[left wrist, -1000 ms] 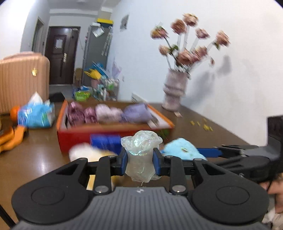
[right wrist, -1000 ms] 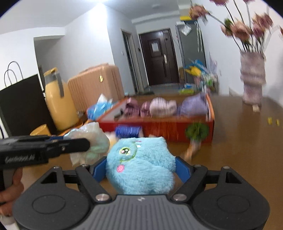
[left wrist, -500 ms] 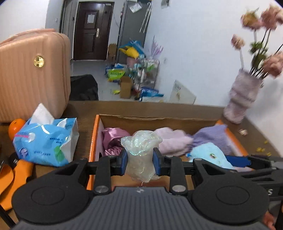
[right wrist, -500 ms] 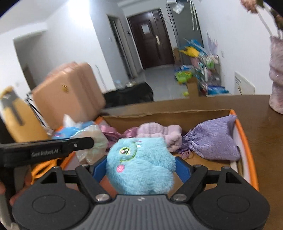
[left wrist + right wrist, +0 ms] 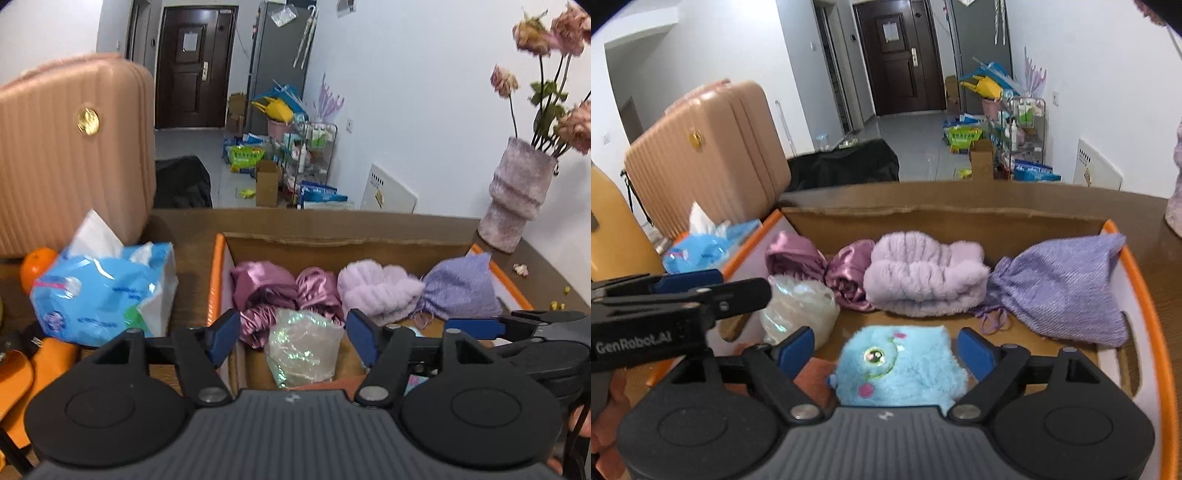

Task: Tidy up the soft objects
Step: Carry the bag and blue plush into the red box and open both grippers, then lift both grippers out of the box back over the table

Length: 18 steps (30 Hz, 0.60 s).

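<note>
1. Your left claw (image 5: 295, 334) is opening; the iridescent pouch (image 5: 303, 349), lower centre, sits free between its pads in the box (image 5: 218, 273).
2. Your right claw (image 5: 886, 352) is opening around the blue plush (image 5: 901, 369), lower centre, pads clear of it.

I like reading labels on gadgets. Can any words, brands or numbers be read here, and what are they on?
"GenRobot.AI": white letters on the side of the left tool, seen from the right wrist.
Blue tissue pack: print too blurred to read.
Paper on the dark door: too small to read.
Green bag on the hallway floor: lettering too small to read.
White board against the wall: marks unreadable.
</note>
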Available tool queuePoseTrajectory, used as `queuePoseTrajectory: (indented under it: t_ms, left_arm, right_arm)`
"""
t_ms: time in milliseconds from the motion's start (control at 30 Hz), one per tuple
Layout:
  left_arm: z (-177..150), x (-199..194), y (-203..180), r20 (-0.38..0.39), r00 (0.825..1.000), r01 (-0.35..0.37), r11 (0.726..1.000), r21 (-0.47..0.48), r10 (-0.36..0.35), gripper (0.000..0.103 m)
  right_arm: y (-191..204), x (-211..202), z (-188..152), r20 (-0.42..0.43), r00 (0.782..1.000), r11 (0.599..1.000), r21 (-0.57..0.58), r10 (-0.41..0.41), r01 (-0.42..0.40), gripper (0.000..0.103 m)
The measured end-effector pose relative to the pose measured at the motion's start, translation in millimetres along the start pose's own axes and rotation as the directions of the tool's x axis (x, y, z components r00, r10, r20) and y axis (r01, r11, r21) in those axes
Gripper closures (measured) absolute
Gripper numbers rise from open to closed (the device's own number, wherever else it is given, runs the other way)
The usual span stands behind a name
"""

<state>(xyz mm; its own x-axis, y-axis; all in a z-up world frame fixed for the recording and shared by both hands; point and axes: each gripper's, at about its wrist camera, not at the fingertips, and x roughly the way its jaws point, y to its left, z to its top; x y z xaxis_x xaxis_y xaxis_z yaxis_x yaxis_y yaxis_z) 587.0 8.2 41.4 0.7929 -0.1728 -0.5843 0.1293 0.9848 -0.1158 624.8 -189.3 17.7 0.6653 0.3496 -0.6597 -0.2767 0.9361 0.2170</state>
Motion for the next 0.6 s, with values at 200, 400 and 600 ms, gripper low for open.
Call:
queuePoseTrajectory:
  t_ms: [200,400,600]
  left_arm:
    - [7,-60,-2,0.078,0.997,-0.023,1.0,-0.009,0.023,0.03]
    - [-13,-151,-11,0.222,0.974,-0.029,1.0,-0.012,0.031,0.019]
    - [-63,-229,-42,0.367,0.929,-0.08,0.995,0.059,0.053,0.01]
  right_arm:
    - [-11,-60,1,0.073,0.997,1.0,-0.003,-0.013,0.013,0.018]
    - [-28,-158,-26,0.243,0.968,0.998,-0.01,-0.065,0.07,0.014]
    - [-31,-236,-74,0.393,0.912,0.99,-0.027,-0.118,0.14,0.013]
